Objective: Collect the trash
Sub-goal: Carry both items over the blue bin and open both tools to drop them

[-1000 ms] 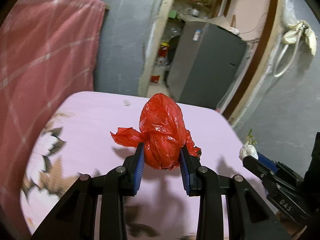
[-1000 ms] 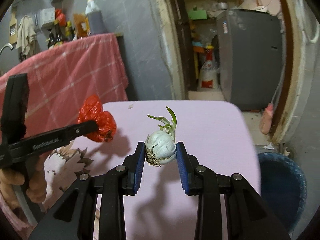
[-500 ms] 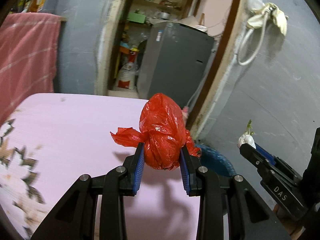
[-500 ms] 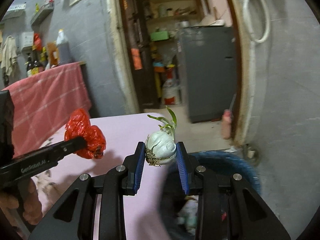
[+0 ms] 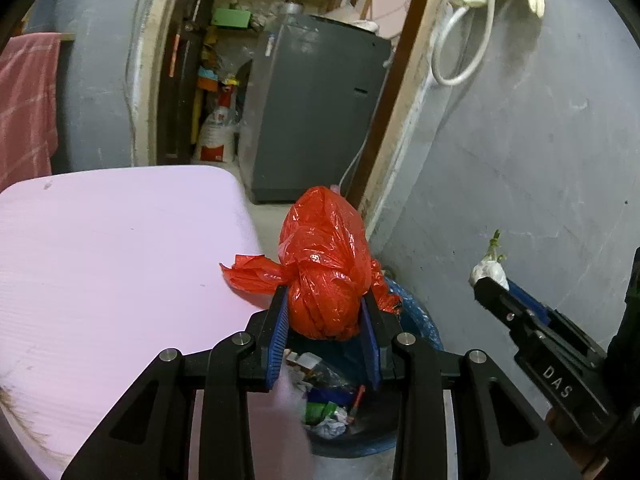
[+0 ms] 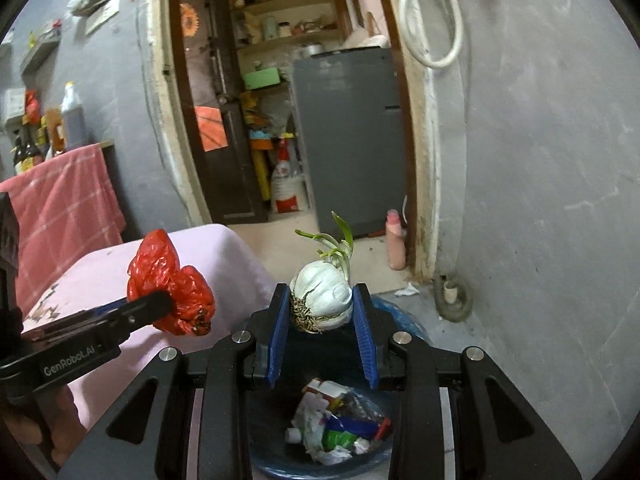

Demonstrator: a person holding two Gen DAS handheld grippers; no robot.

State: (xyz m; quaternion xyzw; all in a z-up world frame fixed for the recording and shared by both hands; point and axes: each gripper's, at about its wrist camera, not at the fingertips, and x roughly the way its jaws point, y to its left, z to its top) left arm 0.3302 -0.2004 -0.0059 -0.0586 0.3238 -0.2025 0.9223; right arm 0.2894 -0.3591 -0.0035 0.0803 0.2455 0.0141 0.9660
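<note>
My left gripper (image 5: 325, 308) is shut on a knotted red plastic bag (image 5: 324, 264), held in the air past the corner of the pink table (image 5: 112, 248) and over the blue-lined trash bin (image 5: 420, 320). My right gripper (image 6: 320, 308) is shut on a white garlic bulb (image 6: 322, 296) with green sprouts, held above the same trash bin (image 6: 340, 432), which holds wrappers and paper. In the right wrist view the red bag (image 6: 172, 284) hangs at the left in the other gripper. The garlic (image 5: 489, 270) shows at the right of the left wrist view.
A grey wall (image 6: 540, 200) rises just right of the bin. Behind it are a doorway, a grey appliance (image 6: 352, 140) and a pink bottle (image 6: 396, 240) on the floor. A red checked cloth (image 6: 60, 200) covers a counter at the left.
Both grippers have swung right, off the pink table and over the trash bin, each still holding its item. The bin has come into view below the fingers.
</note>
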